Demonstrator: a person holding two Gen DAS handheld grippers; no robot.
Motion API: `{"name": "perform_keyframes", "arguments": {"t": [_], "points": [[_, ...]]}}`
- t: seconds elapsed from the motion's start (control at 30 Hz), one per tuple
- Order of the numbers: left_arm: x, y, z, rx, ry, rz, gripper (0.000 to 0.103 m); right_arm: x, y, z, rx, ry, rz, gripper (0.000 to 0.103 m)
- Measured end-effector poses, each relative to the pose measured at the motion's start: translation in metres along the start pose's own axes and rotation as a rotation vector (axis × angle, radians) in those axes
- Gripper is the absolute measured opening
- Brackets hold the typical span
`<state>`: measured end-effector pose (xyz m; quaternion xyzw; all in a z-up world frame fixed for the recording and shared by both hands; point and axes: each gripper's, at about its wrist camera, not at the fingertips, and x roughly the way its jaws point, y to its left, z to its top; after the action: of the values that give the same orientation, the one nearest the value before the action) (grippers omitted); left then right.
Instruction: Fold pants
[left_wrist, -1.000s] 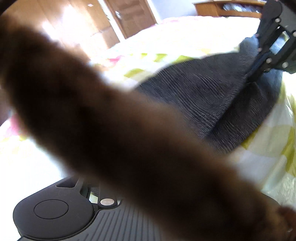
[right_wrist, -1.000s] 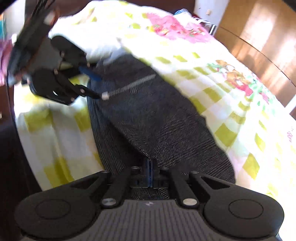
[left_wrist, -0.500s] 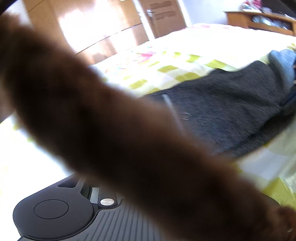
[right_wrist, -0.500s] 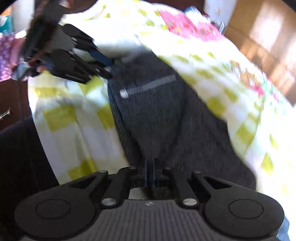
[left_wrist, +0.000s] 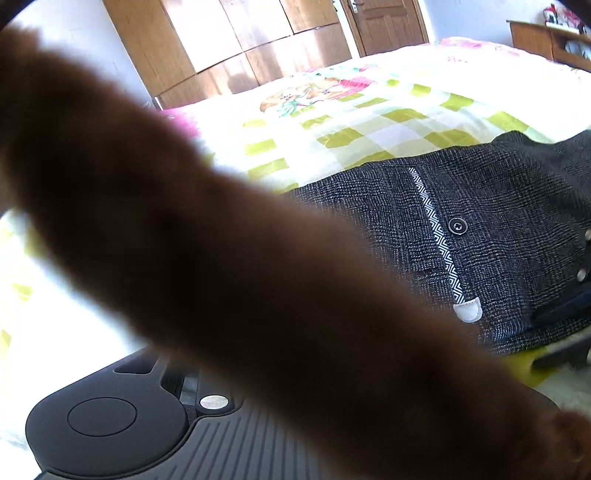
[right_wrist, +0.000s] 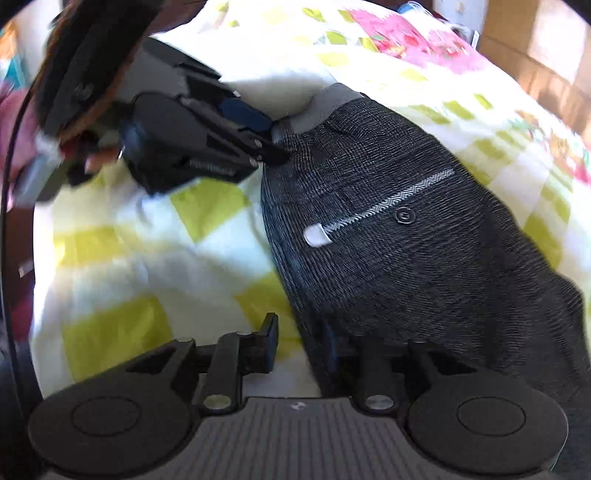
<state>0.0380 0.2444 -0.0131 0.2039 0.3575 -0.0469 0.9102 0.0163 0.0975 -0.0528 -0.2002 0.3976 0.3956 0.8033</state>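
The bed, under a yellow-checked cover, carries the dark grey pants near its edge. Their long axis runs from the right gripper away to the left gripper, waist edge toward the left one. The right gripper's jaws are opening, cloth edge between them, unpinched. The left gripper's tips touch the waistband; a grip cannot be confirmed. The pocket trim lies crosswise.

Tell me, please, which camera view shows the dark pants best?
The right wrist view: the pants lie nearly whole on the checked bedspread, with the pocket trim and snap button visible. In the left wrist view, a blurred brown sleeve hides much of the pants, though their weave is sharper there.
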Motion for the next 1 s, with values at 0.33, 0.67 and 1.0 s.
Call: {"name": "perform_keyframes", "arguments": {"t": [0.33,0.67,1.0], "points": [[-0.056,-0.032,0.035,0.003,-0.116,-0.062,0.036,-0.105,-0.073,-0.036,0.203,-0.162,-0.105,0.039],[-0.031,-0.208,0.115,0.211,-0.237,-0.462,0.036,-0.245,-0.207,-0.228,0.928,-0.099,-0.476,0.045],[-0.024,-0.288,0.139,0.374,-0.198,-0.539,0.034,-0.284,-0.256,-0.356,1.557,-0.358,-0.338,0.048]]}}
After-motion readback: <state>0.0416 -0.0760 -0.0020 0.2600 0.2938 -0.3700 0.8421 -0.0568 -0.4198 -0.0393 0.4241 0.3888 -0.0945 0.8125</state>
